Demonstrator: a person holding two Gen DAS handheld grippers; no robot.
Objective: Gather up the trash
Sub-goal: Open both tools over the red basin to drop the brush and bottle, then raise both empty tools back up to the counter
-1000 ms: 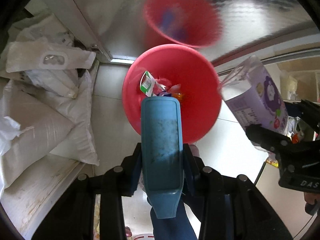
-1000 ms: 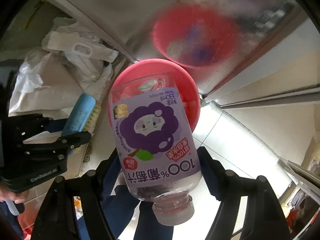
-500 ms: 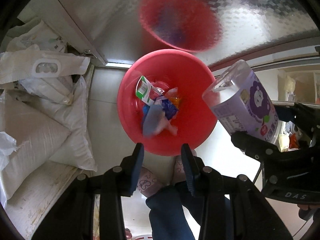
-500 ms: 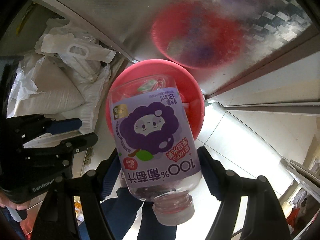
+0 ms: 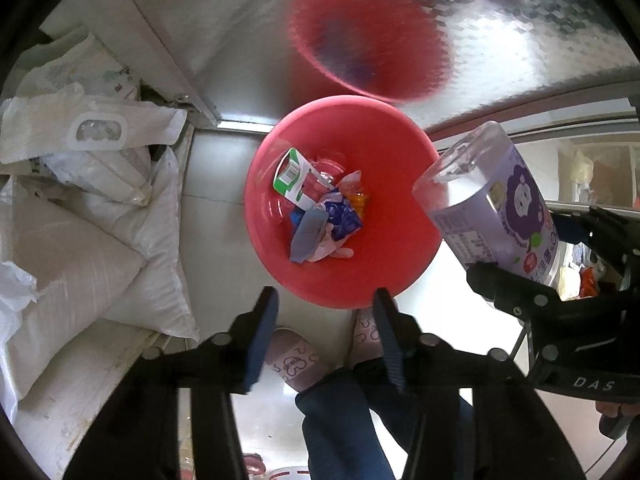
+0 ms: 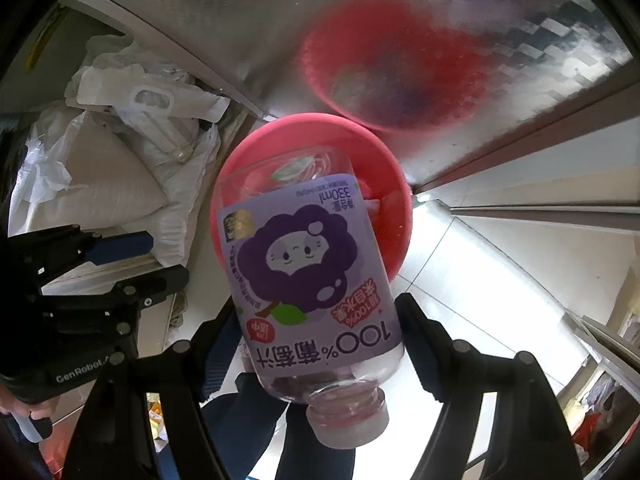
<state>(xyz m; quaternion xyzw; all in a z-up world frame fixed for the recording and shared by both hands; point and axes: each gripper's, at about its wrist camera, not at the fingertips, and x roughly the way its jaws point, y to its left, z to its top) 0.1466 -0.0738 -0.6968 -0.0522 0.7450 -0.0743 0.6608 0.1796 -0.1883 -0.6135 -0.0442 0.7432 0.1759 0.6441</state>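
Left wrist view: left claw (image 5: 324,300) empty, jaws opening above red basin (image 5: 400,280). Right claw (image 6: 316,320) clamped grape juice bottle (image 6: 312,280) at 3 o'clock; best centre over basin before release.

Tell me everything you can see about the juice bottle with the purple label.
The juice bottle is clear plastic, wrapped in a purple label with a cartoon grape face and printed text. It looks nearly empty, with a pale cap on. The right gripper clamps it on both sides, tilted cap end toward the camera and base toward the red bin below. It hangs above the bin's rim, touching only the gripper's pads.
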